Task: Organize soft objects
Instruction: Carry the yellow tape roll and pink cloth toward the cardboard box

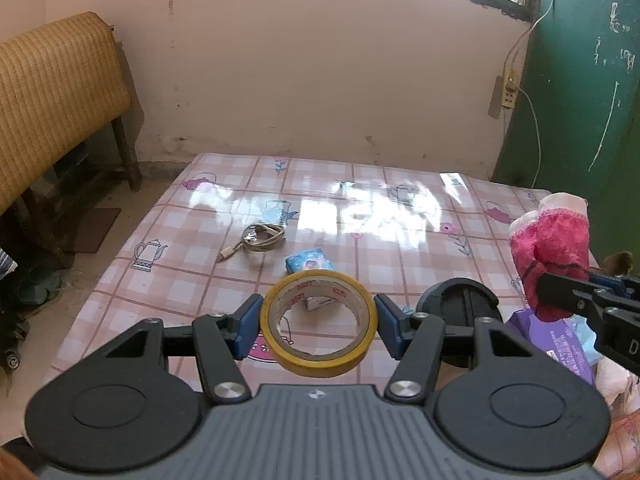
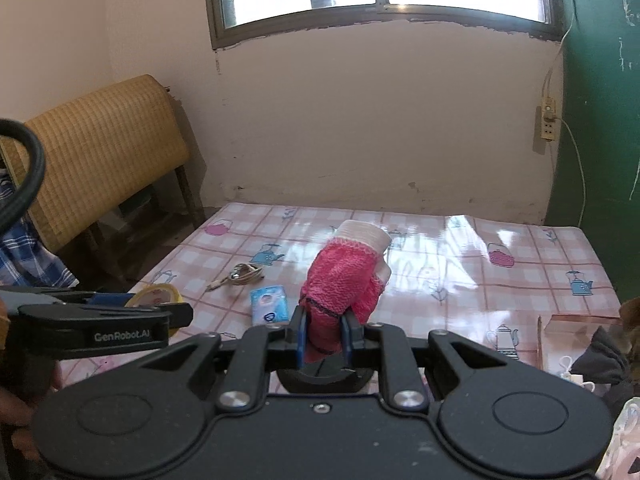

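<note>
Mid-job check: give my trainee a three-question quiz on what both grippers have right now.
1. What does the left gripper hold?
2. True or false: the right gripper is shut on the pink mitt.
3. Which lies nearest the coiled cable on the table: A) blue packet B) black lid C) purple pack?

Key: 1. The yellow tape roll, between its fingers. 2. True. 3. A.

A purple printed packet (image 1: 560, 340) sits half hidden behind the black right gripper (image 1: 560, 292), its lettering too blurred to read; a dark grey cloth (image 2: 604, 356) is cut off at the right edge
</note>
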The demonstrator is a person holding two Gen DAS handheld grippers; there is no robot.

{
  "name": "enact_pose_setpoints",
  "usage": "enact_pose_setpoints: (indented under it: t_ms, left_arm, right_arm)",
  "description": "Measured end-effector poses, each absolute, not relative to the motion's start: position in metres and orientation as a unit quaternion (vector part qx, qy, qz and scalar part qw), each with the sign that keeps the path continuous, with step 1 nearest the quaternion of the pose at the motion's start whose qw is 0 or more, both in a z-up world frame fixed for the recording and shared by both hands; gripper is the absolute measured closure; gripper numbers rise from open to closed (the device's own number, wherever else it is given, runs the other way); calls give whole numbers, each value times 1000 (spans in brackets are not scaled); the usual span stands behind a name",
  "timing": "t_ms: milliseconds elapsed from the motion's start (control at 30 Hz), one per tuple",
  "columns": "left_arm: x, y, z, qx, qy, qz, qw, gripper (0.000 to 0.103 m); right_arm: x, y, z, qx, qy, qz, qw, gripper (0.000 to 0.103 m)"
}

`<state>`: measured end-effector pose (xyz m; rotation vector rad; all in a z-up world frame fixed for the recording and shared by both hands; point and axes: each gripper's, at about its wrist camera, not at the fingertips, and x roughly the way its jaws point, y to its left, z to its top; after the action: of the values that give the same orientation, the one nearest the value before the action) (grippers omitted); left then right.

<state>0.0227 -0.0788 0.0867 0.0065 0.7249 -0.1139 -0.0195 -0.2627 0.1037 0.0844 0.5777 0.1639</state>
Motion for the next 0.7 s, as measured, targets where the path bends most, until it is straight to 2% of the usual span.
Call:
enact_pose_setpoints:
  t_ms: [700]
  left_arm:
    - [16,-138,94,11,347,-108,931,42]
  right_arm:
    - [-32,-317,113,42,282,33,958,82]
